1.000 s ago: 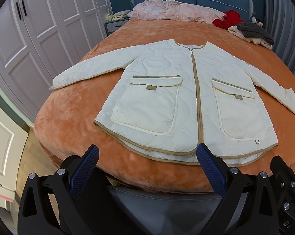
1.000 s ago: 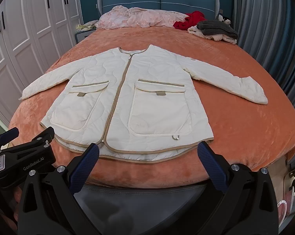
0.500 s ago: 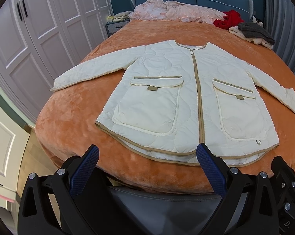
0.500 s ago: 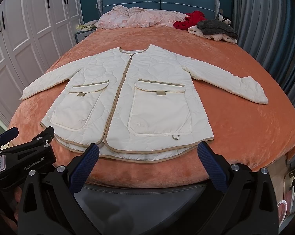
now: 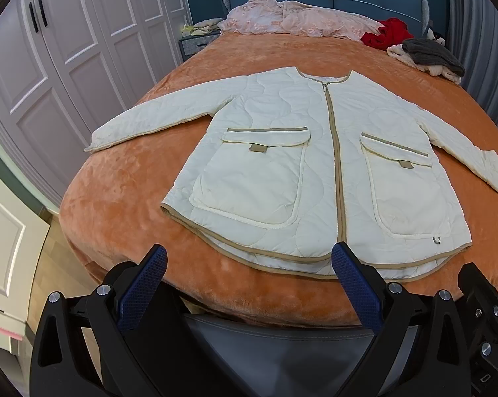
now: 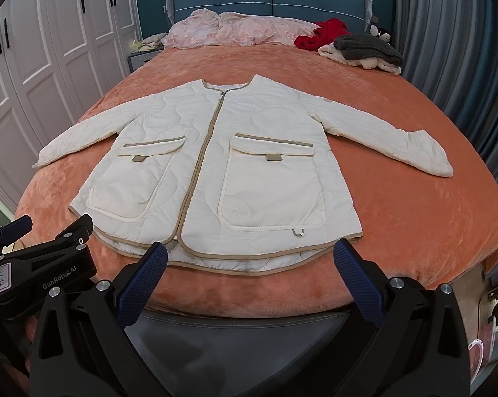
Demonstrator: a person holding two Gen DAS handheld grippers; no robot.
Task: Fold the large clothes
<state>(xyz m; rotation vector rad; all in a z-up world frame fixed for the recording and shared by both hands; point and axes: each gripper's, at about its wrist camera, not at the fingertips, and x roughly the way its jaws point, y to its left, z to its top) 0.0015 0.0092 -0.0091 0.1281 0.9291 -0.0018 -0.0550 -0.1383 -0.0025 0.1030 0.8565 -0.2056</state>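
A cream quilted jacket with tan trim, a centre zip and two flap pockets lies flat, front up, on the orange bed cover, both sleeves spread out sideways. Its hem faces me. My left gripper hovers open just short of the hem, off the foot of the bed, nothing between its blue-padded fingers. My right gripper is open too, at the hem's right half, holding nothing. The left gripper's body shows at the lower left of the right wrist view.
The orange bed cover drops off at the foot and left side. At the headboard lie a pink quilt, a red garment and a grey and cream pile. White wardrobe doors stand left, a grey curtain right.
The left wrist view has crept slightly left and lower against the jacket. The right gripper has barely moved. Both stay open and the jacket lies untouched.
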